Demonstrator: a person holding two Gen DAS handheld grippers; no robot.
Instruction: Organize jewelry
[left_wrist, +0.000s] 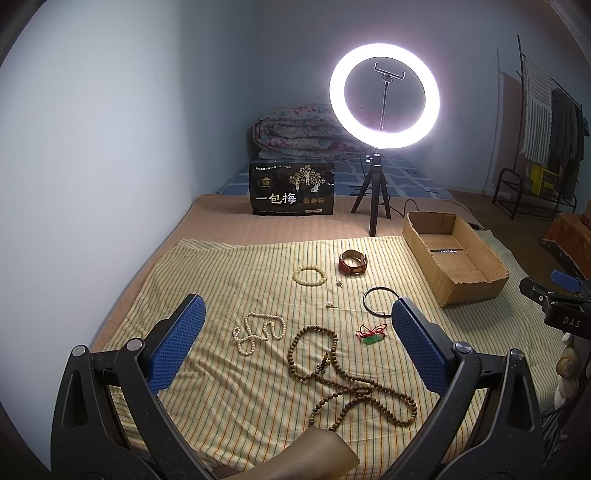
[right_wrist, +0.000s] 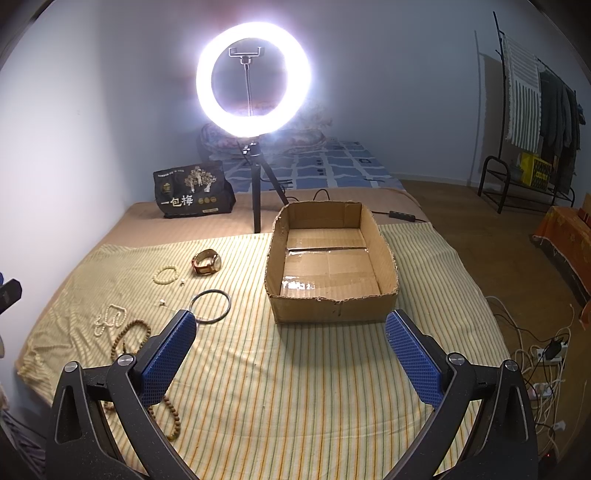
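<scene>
Jewelry on a striped cloth (left_wrist: 221, 387) fills frame centre, cardboard box (right_wrist: 332, 310) at right, left gripper (left_wrist: 295, 332) and right gripper (right_wrist: 291, 339) both spread wide, holding nothing.

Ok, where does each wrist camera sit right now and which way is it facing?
Left wrist: low over the striped cloth, looking at wooden beads and pearl necklace; the open left gripper shows.
Right wrist: further right, facing the empty cardboard box; the open right gripper shows.
Shared: box, black bangle, watch, ring light.
</scene>
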